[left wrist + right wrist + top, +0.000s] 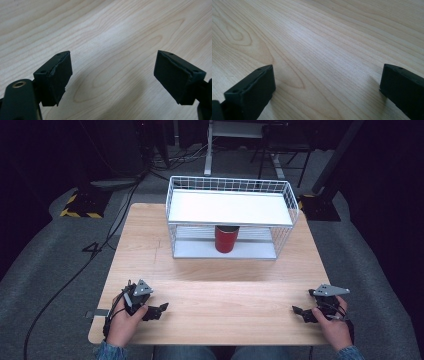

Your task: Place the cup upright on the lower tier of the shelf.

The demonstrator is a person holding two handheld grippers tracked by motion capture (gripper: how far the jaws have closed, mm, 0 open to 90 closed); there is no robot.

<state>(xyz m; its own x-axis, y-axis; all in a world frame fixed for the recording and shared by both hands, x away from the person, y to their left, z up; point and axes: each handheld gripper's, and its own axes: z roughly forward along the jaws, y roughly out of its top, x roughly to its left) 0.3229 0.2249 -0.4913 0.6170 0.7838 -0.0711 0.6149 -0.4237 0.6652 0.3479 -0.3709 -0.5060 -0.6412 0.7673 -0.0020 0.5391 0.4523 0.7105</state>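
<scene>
Seen from above, a person's two hands rest near the front edge of a pale wooden table, each holding a black gripper. The left gripper lies low at the near left, the right gripper at the near right, the two well apart and pointing toward each other. Farther back stands a white wire rack with a flat white shelf on top; a red can stands upright on its lower level, well away from both grippers. Along the left gripper, the jaws stand apart with bare wood grain between them and nothing held. Along the right gripper, the jaws also gape wide over bare table, gripping nothing.
</scene>
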